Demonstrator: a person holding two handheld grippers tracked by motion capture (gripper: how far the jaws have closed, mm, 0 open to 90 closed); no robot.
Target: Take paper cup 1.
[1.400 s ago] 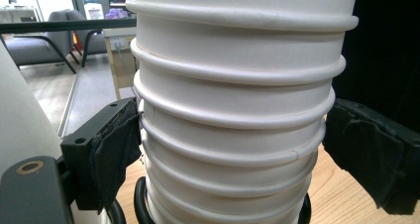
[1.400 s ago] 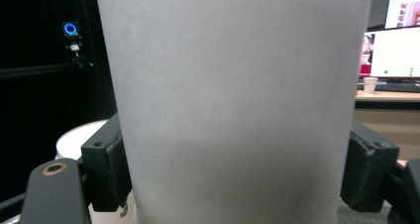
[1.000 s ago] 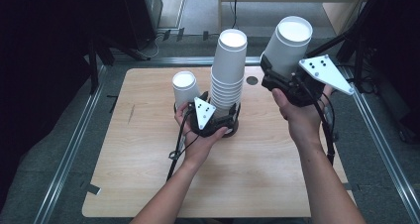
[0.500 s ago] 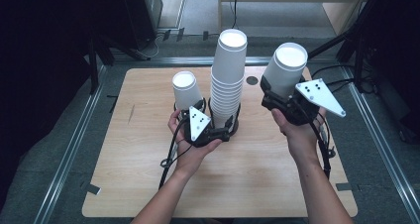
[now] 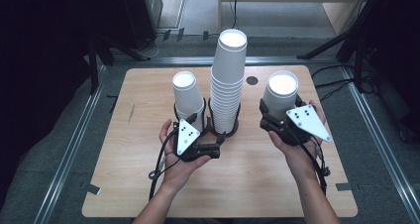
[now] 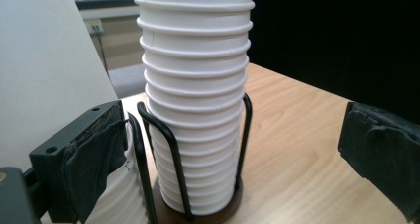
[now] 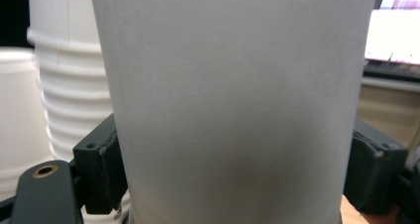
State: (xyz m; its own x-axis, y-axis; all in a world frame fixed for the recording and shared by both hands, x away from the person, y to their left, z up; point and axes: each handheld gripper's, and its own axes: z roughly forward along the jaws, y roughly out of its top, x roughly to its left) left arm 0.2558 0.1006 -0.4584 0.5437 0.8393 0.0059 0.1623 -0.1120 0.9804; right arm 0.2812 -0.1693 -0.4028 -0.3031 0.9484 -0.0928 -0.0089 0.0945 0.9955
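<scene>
A tall stack of white paper cups [image 5: 228, 80] stands in a black wire holder [image 6: 173, 149] at the table's middle. A shorter cup stack [image 5: 187, 97] sits in a holder just left of it. My left gripper [image 5: 207, 129] is low in front of both, and its jaws have just been opening. They stand wide, with the tall stack [image 6: 195, 95] ahead between them, untouched. My right gripper [image 5: 277, 117] is shut on a single white paper cup [image 5: 281, 92], held upright to the right of the tall stack. Its jaws have just eased open slightly, but the pads [image 7: 101, 172] still press the cup [image 7: 233, 95]. The cup's bottom is hidden.
The wooden table [image 5: 138, 164] has a small dark round hole [image 5: 252, 80] behind the stacks. Metal rails run along the floor on both sides, and dark stands rise at the back right. Cables trail from both grippers over the forearms.
The right hand has come down and toward the person with the cup. The left gripper has drawn back from the stacks toward the person, and its jaws have spread.
</scene>
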